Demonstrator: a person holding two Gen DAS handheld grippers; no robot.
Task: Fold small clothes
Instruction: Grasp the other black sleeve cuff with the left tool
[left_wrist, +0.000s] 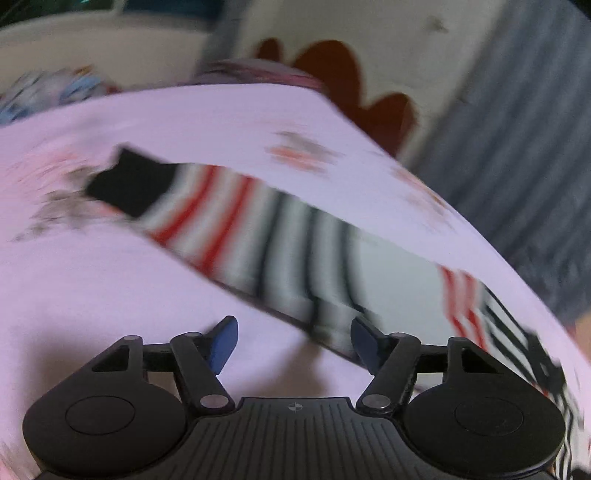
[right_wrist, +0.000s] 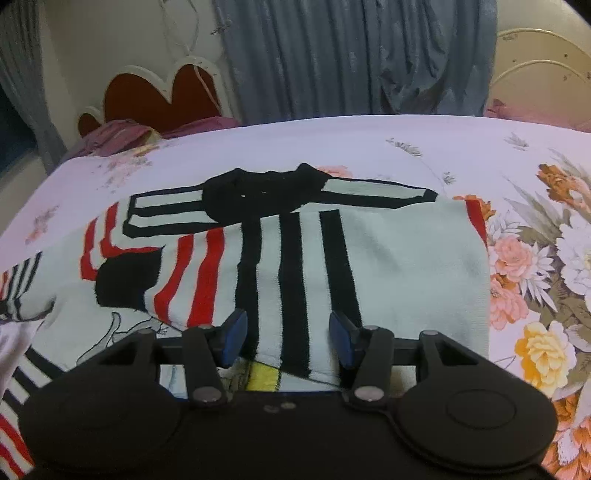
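Bedsheet (right_wrist: 517, 155), pink with flowers, covers the whole work surface. Striped sweater (right_wrist: 388, 266) lies on it, partly folded, collar at the far side, one sleeve across the front. Right gripper (right_wrist: 288, 332) sits released over its near hem. Left gripper (left_wrist: 295, 341), blurred, is released above sheet and sweater edge.

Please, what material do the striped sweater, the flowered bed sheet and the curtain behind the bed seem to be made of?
Striped sweater: probably knit cotton or acrylic; matte, soft, slightly fuzzy surface, stripes look worked into the fabric.
Flowered bed sheet: likely thin woven cotton or polyester; smooth, flat, with a printed pattern.
Curtain: seemingly a heavier woven cloth, matte grey-blue, hanging in deep vertical folds.
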